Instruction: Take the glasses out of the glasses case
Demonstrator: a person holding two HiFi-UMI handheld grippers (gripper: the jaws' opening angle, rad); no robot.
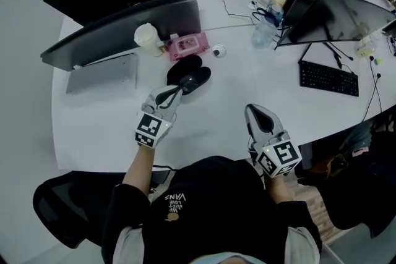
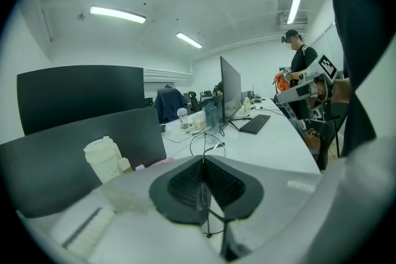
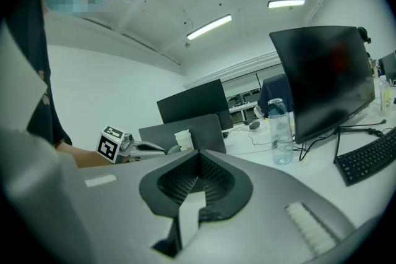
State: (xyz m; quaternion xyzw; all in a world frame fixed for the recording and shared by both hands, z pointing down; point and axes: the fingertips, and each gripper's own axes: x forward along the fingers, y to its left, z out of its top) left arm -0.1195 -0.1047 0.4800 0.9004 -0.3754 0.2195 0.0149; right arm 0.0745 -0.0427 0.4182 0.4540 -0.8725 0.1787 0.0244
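Just one glasses case point(image 1: 188, 74); left gripper point(image 1: 180, 91) pinches glasses point(image 2: 211, 219), right gripper point(image 1: 254, 110) closed.

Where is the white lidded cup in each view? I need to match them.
Head view: white lidded cup upper left of centre, near the pink box.
Left gripper view: cup lower left.
Right gripper view: cup small, just left of centre.
Shared landmark: the grey screen right behind it.

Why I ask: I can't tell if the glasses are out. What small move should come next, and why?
Probably draw the left gripper slowly back from the black case: its jaws are together on a thin dark wire, likely the glasses' frame, at the case's edge. The right gripper sits apart near the table edge, empty.
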